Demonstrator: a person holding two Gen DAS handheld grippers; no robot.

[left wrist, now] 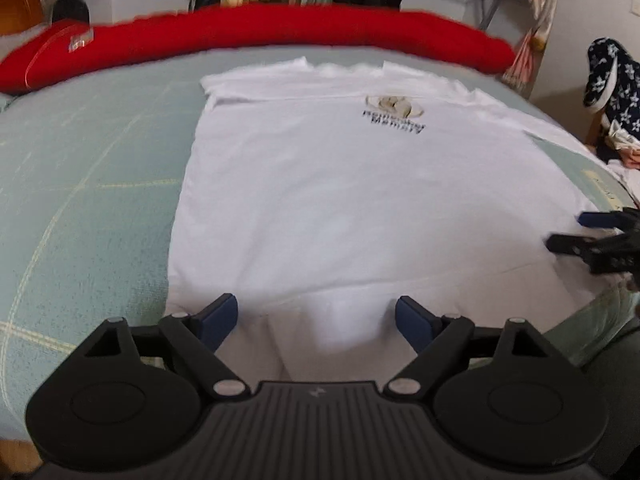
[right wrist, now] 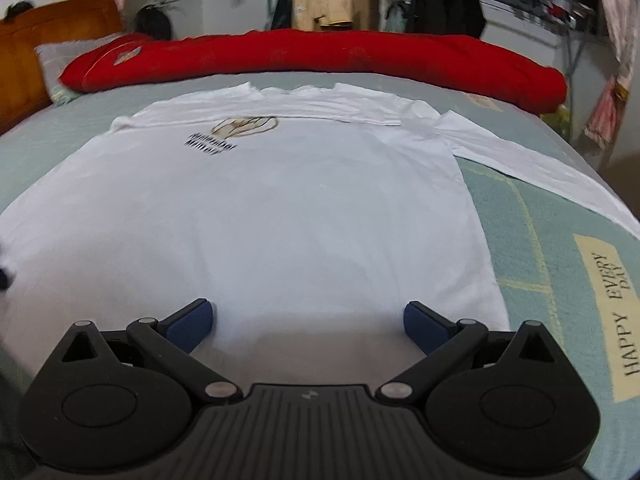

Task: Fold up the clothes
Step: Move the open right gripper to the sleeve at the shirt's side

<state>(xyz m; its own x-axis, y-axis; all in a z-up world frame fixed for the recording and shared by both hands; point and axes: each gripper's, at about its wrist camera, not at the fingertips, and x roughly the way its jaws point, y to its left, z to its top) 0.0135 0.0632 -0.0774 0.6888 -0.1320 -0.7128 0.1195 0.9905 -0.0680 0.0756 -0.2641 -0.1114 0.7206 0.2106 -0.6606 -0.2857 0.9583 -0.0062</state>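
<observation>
A white T-shirt [left wrist: 328,200] lies flat on the pale green bedspread [left wrist: 88,168], collar at the far end, with a dark printed logo [left wrist: 394,116] near the chest. My left gripper [left wrist: 316,308] hovers open over the shirt's near hem, with only cloth below the gap. In the same view my right gripper [left wrist: 565,231] shows at the right edge, over the shirt's right side. From the right wrist, the T-shirt [right wrist: 280,208] fills the view and one sleeve [right wrist: 540,168] stretches out to the right. There my right gripper [right wrist: 308,310] stands open above the near hem, holding nothing.
A long red bolster [right wrist: 320,56] lies across the far side of the bed. A wooden headboard [right wrist: 24,52] stands at far left. Dark floral clothing [left wrist: 612,80] sits off the bed's right edge. The bedspread carries a lettered label [right wrist: 608,312].
</observation>
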